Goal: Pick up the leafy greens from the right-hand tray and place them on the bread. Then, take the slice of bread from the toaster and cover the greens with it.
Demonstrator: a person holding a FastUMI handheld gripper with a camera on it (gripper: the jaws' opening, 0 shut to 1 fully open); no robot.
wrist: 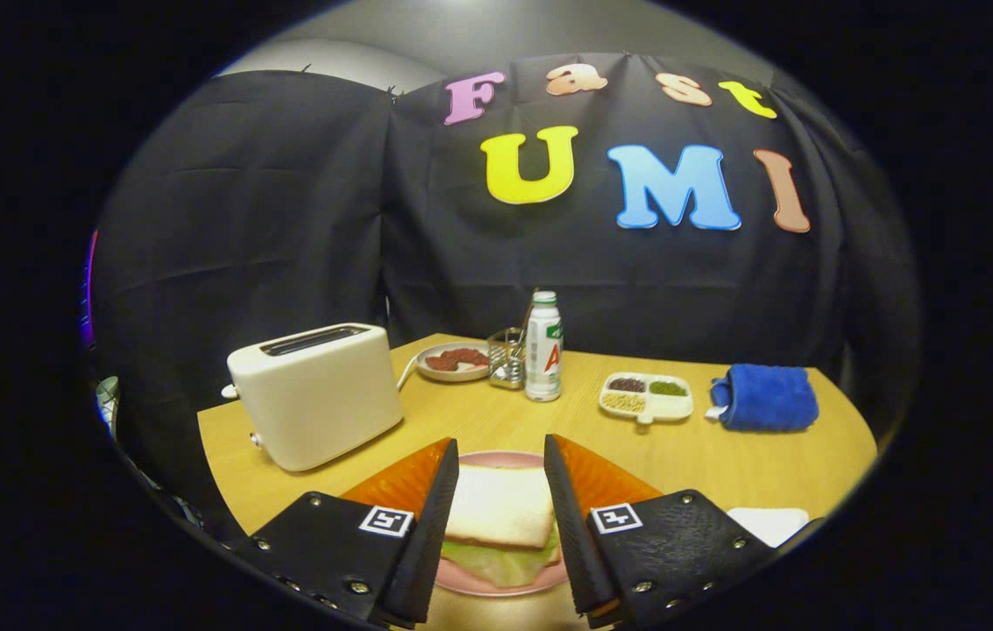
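At the table's left edge the toaster stands with its slot dark and nothing showing above it, so the second slice looks already taken. Right of it, toward the far edge, sit a small plate of something reddish, a wire holder and a white bottle, none of them near the work. At the near edge the pink plate carries the sandwich: the top slice of bread lies over the leafy greens, which poke out at the front, and any lower slice is hidden. The gripper hangs spread wide with nothing held, one finger either side of the stack; I cannot tell whether they touch it. The risk, as I judge it, lies here: a sideways drift while pulling away could catch the slice's edge and slide it off the greens, or nudge the plate toward the near edge. Further right, a divided dish of beans and a blue cloth lie well clear, and a white tray at the near right corner looks emptied.
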